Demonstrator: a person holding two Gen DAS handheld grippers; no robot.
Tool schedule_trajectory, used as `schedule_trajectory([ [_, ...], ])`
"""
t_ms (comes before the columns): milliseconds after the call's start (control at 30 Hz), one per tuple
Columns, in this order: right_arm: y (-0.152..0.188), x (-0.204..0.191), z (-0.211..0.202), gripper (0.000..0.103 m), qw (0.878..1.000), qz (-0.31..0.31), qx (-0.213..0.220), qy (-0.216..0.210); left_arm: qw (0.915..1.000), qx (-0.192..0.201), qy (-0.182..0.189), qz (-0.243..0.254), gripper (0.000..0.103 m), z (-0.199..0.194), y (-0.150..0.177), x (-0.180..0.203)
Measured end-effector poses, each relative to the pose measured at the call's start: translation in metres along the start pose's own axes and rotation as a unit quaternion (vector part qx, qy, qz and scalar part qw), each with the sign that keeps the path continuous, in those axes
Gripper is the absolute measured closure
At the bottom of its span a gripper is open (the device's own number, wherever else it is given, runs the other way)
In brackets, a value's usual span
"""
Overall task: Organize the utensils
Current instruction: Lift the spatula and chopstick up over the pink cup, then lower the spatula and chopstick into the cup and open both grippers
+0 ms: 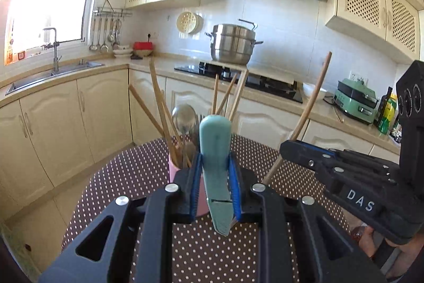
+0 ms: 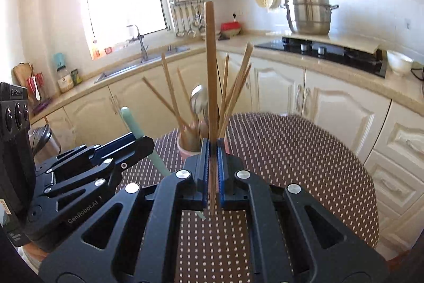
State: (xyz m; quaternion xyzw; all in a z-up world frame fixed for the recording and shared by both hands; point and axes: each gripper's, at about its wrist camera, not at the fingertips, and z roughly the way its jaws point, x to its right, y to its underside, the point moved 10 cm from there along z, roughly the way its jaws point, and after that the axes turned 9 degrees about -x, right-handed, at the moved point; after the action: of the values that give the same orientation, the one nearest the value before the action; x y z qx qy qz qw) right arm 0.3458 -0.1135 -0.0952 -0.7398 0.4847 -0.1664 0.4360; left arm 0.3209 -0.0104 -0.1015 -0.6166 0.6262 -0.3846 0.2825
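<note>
My left gripper (image 1: 215, 163) is shut on a pale green utensil handle (image 1: 215, 147), which stands upright between the blue pads above the table. The right gripper (image 2: 212, 150) is shut on a long wooden stick (image 2: 210, 57), also held upright. Just beyond both grippers stands a pink holder cup (image 1: 173, 169) with several wooden chopsticks (image 1: 159, 102) and a metal spoon (image 1: 183, 118) in it. In the left wrist view the right gripper (image 1: 288, 147) appears at the right with the wooden stick (image 1: 315, 97). The right wrist view shows the left gripper (image 2: 148, 143) and the green handle (image 2: 132, 123) at the left.
The round table (image 2: 304, 150) has a brown polka-dot cloth. Behind it run cream cabinets and a counter with a sink (image 1: 53, 73), a black hob (image 1: 238, 76), a steel pot (image 1: 233, 44) and a green appliance (image 1: 355, 100). Ladles hang on a wall rack (image 1: 111, 31).
</note>
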Motion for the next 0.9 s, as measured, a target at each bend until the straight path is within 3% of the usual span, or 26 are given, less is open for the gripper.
schedule_trajectory([
  [467, -0.081, -0.013, -0.028, 0.097, 0.996, -0.013, 0.091, -0.003, 0.9918, 0.118, -0.041, -0.029, 0.083, -0.023, -0.086, -0.017],
  [633, -0.085, -0.02, -0.017, 0.097, 0.996, -0.02, 0.091, -0.006, 0.9941, 0.092, -0.045, -0.036, 0.083, 0.005, -0.083, -0.022],
  [900, -0.07, -0.016, 0.02, 0.097, 0.998, -0.022, 0.056, 0.002, 0.997, 0.051, -0.05, -0.029, 0.083, 0.039, -0.053, -0.033],
])
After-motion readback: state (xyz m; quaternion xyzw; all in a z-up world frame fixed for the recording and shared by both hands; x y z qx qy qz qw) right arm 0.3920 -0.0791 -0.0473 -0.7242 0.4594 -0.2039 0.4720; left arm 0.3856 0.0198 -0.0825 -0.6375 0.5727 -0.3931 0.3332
